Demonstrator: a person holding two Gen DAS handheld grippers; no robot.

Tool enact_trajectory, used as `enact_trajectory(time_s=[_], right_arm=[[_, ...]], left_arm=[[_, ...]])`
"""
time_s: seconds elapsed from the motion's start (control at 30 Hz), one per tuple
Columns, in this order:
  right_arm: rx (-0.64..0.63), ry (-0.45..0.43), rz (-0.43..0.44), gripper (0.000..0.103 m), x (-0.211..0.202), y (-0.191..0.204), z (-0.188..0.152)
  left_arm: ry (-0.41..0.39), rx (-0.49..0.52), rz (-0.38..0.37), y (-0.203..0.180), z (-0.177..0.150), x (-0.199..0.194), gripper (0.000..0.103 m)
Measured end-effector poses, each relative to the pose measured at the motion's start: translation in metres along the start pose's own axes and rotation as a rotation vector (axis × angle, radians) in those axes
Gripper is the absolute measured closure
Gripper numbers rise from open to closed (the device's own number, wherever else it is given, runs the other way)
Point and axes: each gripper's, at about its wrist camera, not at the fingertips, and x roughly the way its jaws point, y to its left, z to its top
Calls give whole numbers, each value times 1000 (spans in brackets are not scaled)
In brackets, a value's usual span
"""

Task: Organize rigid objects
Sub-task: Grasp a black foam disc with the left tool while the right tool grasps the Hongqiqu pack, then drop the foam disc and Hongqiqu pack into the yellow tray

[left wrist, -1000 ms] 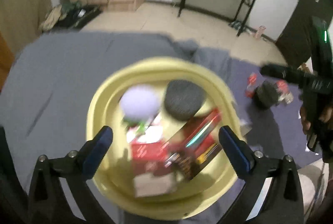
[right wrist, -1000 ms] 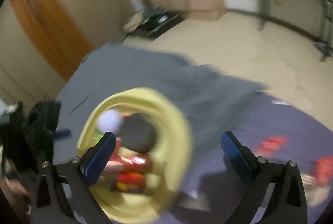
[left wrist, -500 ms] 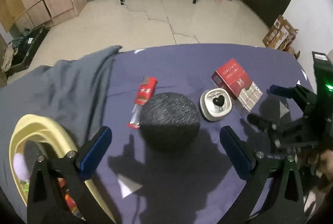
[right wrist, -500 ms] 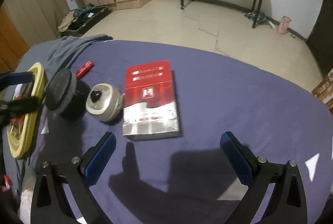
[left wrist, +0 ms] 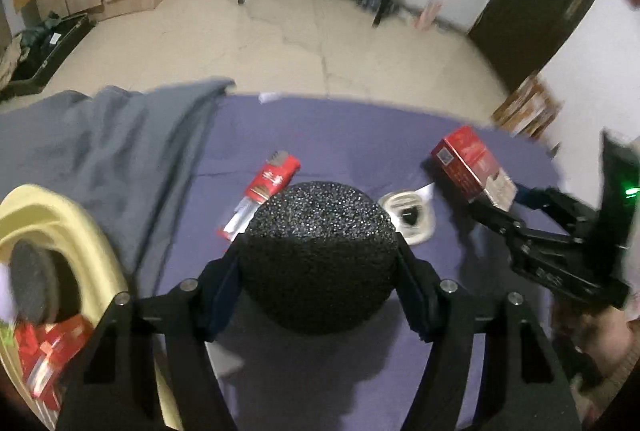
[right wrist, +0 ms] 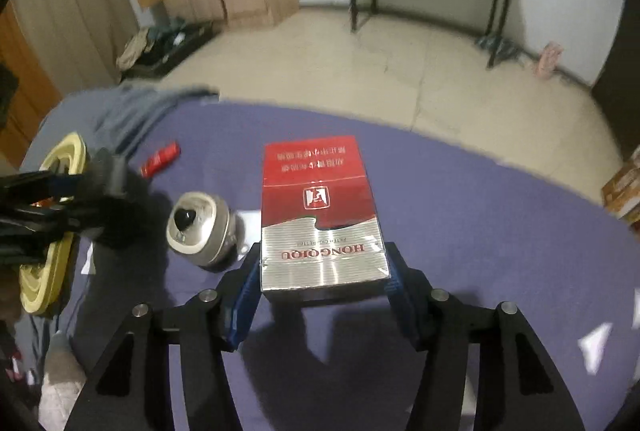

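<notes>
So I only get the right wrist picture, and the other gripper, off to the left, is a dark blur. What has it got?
Observer: The left gripper, its jaws closing, has a black speckled ball between its pads, touching both.
Operator: And the yellow bowl? I see it only edge-on.
Observer: The yellow bowl holds a second dark round thing.
Operator: Anything else in there?
Observer: Yes, red packets lie at its near end.

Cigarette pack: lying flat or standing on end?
Lying flat: the cigarette pack shows its broad printed face upward on the purple cloth, right tool closing around it.
</notes>
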Motion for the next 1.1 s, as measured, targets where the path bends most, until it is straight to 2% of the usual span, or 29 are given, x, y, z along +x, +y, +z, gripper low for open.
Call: enact_trajectory(time_s=[0.07, 0.17, 0.23, 0.33, 0.43, 0.53, 0.63, 0.73, 0.83, 1.0, 1.1], right_arm=[[-27, -48, 13, 47, -25, 2, 3], [-94, -99, 77, 47, -57, 30, 13], [-163, -121, 144, 47, -78, 67, 19], [-279, -139, 241, 47, -87, 139, 23], [-352, -77, 332, 47, -76, 205, 22], [-417, 5, 352, 47, -55, 256, 10], [-404, 77, 333, 47, -27, 283, 3], [-390, 120, 351, 47, -3, 310, -1], [-441, 142, 327, 47, 22, 348, -12], [-428, 155, 327, 47, 46, 367, -8], [-445, 156, 313, 47, 57, 376, -5]], left_arm=[[-60, -10, -12, 13, -6, -43, 34], [-124, -22, 46, 52, -19, -100, 34], [-168, -81, 141, 102, -35, -144, 34], [-163, -197, 261, 169, -63, -179, 34], [-98, -323, 345, 218, -92, -188, 34], [-63, -382, 336, 239, -117, -186, 34], [-30, -403, 334, 249, -132, -177, 34], [6, -399, 330, 255, -133, -164, 34], [22, -387, 309, 253, -128, -154, 34], [58, -390, 312, 269, -117, -129, 33], [43, -404, 293, 276, -115, -126, 31]])
